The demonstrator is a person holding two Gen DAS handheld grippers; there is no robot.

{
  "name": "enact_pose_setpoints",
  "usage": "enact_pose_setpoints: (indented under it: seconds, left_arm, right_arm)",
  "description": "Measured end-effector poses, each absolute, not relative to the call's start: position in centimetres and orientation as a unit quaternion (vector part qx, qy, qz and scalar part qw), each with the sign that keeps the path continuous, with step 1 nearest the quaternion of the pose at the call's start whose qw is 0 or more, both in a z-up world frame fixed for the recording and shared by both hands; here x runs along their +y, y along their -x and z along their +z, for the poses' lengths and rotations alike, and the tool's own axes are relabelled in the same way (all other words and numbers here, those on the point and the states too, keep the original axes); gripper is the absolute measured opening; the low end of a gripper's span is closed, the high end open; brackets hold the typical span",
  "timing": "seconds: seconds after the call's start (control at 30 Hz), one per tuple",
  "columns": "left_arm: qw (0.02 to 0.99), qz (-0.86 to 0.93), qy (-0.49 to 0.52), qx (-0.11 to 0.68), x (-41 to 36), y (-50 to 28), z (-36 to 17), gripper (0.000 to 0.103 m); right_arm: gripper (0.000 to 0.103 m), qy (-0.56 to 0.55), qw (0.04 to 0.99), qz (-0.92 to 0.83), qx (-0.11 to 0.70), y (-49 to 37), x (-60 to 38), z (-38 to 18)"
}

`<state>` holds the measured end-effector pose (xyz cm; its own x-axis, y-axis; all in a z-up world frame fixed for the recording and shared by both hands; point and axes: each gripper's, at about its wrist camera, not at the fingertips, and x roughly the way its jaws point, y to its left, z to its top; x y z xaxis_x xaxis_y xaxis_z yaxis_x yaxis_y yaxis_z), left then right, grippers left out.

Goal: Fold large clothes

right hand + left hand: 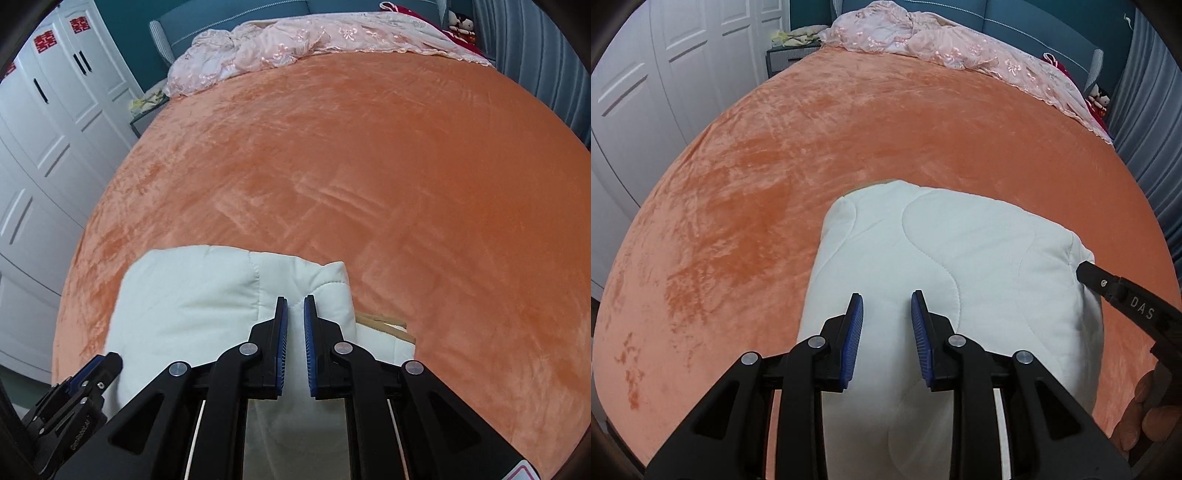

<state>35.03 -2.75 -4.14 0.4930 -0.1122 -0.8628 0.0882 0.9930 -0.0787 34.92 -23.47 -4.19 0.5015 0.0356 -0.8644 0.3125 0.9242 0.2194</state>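
Note:
A white quilted piece (960,240), folded into a thick bundle, lies on the near part of the orange bed (812,147). My left gripper (887,295) stands over its near left part, jaws a little apart with thick white fabric filling the gap. In the right wrist view my right gripper (295,301) is nearly closed, pinching a ridge of the white bundle (192,295) near its right edge. The right gripper's tip (1085,268) shows at the bundle's right corner. The left gripper (110,362) sits at the bundle's left edge. A hand (1145,417) holds the right tool.
The orange plush cover (406,184) spreads wide beyond the bundle. A pink lace cover (295,40) is heaped at the head of the bed. White wardrobe doors (44,147) stand left and a grey curtain (1145,129) right. A tan strip (388,326) pokes from under the bundle.

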Motion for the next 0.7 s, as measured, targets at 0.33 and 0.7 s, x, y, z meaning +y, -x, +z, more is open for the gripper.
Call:
enact_pose_setpoints:
  seconds: [0.33, 0.7]
  left_arm:
    - [0.902, -0.037, -0.030, 0.429, -4.7, -34.6, -7.7, 0.033]
    - [0.917, -0.027, -0.034, 0.397, -4.9, -34.0, -9.4, 0.033]
  right_arm:
    - [0.000, -0.167, 0.858, -0.088, 0.477, -34.1, -23.2, -10.2]
    - [0.000, -0.142, 0.876, -0.098, 0.451, -33.8, -22.5, -11.3]
